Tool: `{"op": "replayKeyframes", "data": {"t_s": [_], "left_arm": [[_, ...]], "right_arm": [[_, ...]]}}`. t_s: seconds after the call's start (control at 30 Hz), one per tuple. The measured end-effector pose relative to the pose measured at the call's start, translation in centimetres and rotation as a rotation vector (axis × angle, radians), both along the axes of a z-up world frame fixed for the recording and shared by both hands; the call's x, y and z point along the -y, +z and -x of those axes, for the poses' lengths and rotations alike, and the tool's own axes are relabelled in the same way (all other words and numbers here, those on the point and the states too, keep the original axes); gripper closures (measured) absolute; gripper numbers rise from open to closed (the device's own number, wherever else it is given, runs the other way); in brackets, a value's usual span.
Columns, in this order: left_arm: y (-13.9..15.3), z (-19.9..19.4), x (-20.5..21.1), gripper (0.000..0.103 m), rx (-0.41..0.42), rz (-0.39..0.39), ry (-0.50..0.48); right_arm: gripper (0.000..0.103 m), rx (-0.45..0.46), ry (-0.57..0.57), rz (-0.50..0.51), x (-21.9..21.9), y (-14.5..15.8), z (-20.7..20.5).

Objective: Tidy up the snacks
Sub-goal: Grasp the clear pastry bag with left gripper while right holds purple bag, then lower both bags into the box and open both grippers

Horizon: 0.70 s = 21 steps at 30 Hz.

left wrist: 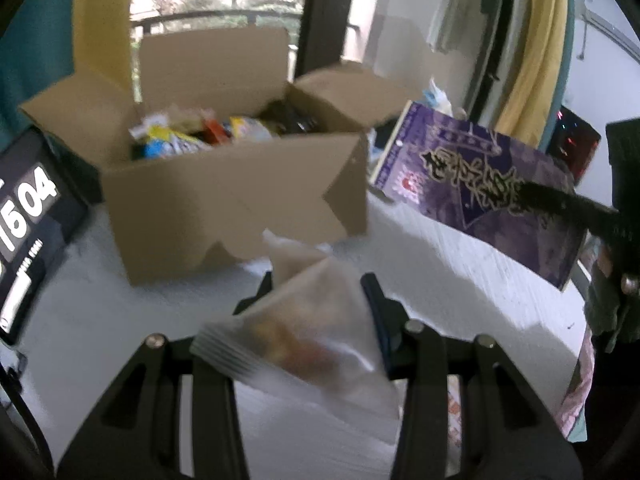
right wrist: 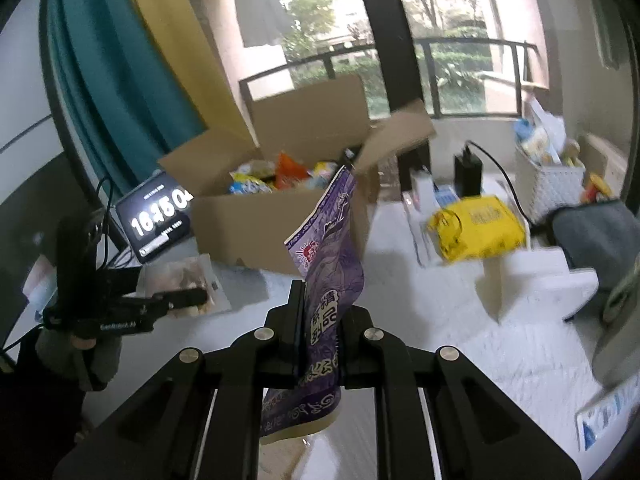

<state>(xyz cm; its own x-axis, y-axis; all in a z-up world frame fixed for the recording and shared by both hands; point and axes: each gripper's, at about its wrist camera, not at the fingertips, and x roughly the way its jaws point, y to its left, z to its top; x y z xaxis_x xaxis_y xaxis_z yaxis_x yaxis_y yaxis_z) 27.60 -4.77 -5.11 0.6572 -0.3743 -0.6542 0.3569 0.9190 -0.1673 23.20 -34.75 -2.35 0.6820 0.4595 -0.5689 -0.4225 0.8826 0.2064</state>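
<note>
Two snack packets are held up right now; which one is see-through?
The frosted clear packet in the left hand-held gripper; its contents show through. The purple packet in the right hand-held gripper is opaque and printed.

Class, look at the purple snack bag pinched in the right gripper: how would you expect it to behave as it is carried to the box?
The purple snack bag probably flops: it curves above the right gripper. It seems light, as a thin pinch holds it up. Its glossy film may slip, so it could slide while swinging towards the cardboard box.
</note>
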Motion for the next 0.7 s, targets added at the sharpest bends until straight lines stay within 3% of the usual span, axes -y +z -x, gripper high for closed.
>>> {"op": "replayKeyframes", "data": {"t_s": [0.37,0.7], "left_arm": [[3.1,-3.7,-3.2,0.060,0.088,0.014,0.075],[4.6,-7.1,-4.1,0.060,0.162,-0.006,0.115]], "right_arm": [[0.089,0.084,0.012,0.006,-3.7,3.0,-5.0],[0.089,0.112,-0.023,-0.009,-6.8,3.4,-10.7]]}}
